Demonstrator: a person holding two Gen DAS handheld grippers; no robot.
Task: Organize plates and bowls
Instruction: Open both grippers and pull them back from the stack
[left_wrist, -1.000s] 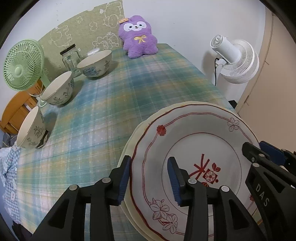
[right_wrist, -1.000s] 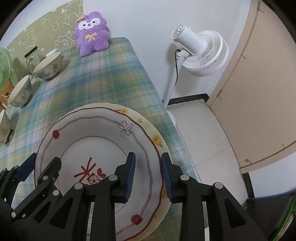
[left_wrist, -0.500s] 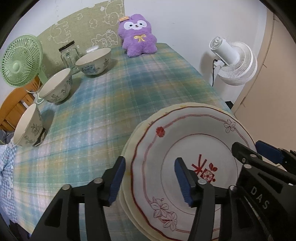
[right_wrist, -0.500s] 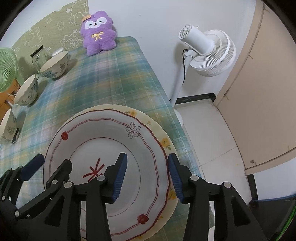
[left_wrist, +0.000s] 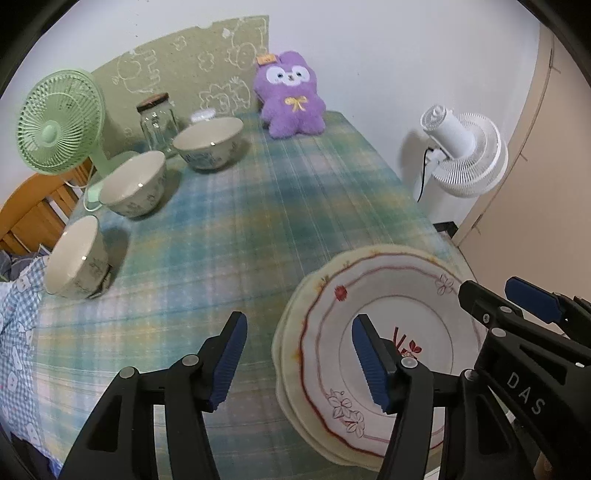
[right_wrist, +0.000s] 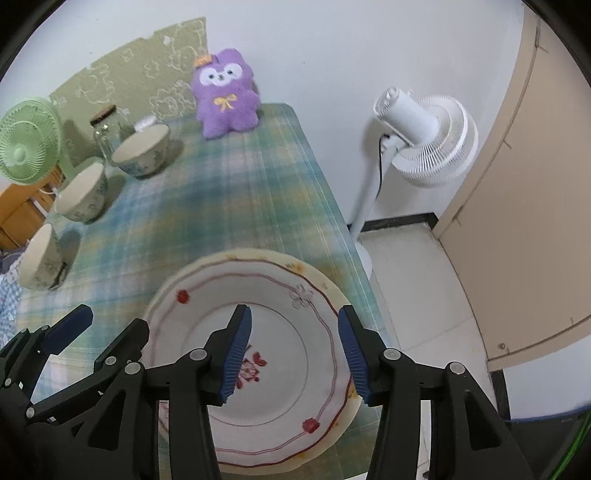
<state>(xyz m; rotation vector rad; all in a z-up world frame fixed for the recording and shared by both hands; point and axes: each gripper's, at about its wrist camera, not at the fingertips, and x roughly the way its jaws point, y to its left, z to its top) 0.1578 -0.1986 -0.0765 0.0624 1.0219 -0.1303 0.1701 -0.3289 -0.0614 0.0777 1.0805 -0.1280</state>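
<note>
Left to right, from the left wrist view: green fan (left_wrist: 61, 123) at the far-left edge of the worktop (left_wrist: 258, 206), w/ a glass jar (left_wrist: 157, 122) just beside it. Three bowls run along the left side: near bowl (left_wrist: 75, 258) by the left edge, tipped on its side; middle bowl (left_wrist: 133, 188) upright; far bowl (left_wrist: 208, 142) upright, near the jar. Purple plush (left_wrist: 291, 96) sits at the far end against the wall. The mid stretch of plaid cloth between bowls and plates is bare.

Left gripper (left_wrist: 297, 360) has its fingers spread wide, holding nothing. Left finger (left_wrist: 229, 360) hangs over bare cloth; right finger (left_wrist: 369, 363) hangs over the top plate (left_wrist: 391, 317). The plate stack's left rim falls between them; can't tell if they touch it.

Plate stack (right_wrist: 258, 321) lies at the near-right corner, red-rimmed top plate on a cream one w/ yellow flowers. Its right rim is close to the worktop's right edge, floor just beyond.

Right gripper (right_wrist: 293, 354) is also wide apart and empty. Left finger (right_wrist: 236, 350) is over the plate's centre, right finger (right_wrist: 352, 352) over the right rim.

White standing fan (right_wrist: 424, 140) is on the floor, right of the worktop.
</note>
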